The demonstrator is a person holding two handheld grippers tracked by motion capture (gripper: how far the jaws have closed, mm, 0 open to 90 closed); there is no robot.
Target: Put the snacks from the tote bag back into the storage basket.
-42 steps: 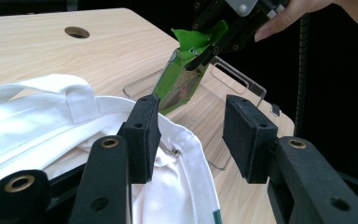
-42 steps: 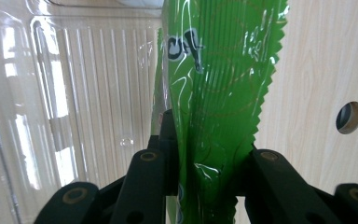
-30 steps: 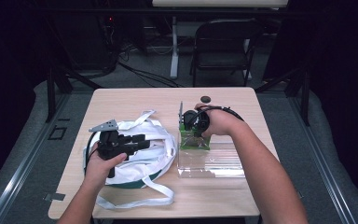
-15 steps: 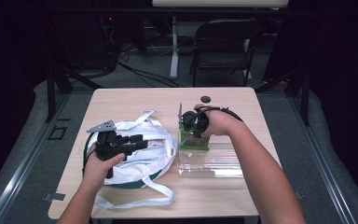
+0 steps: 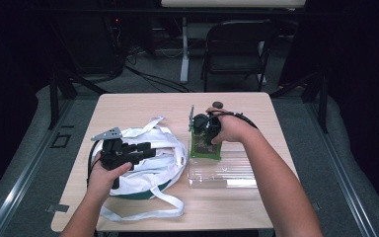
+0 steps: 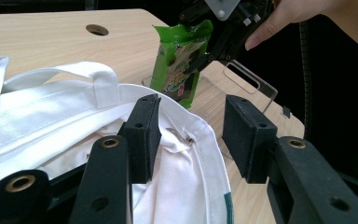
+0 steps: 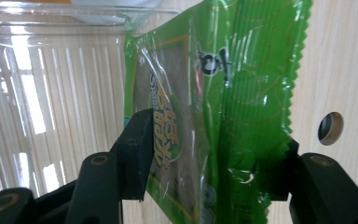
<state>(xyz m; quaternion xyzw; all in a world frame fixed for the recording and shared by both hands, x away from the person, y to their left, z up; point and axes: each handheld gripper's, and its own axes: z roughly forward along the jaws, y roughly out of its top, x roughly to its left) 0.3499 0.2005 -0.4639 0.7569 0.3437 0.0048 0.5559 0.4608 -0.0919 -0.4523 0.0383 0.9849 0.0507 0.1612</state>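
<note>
A green snack packet hangs upright with my right gripper shut on its lower part. In the high view this packet stands at the far left corner of a clear plastic tray, under the right gripper. A white tote bag with a green band lies on the table's left half. My left gripper hovers over it, open. In the left gripper view the bag's rim runs between the open jaws of the left gripper; one jaw is over the bag's inside. The packet shows beyond.
The wooden table has a round hole near its far edge, just beyond the right hand. The bag's long straps trail toward the near edge. A dark folding chair stands behind the table.
The left gripper has shifted slightly left over the bag. The right gripper and the packet have barely moved.
</note>
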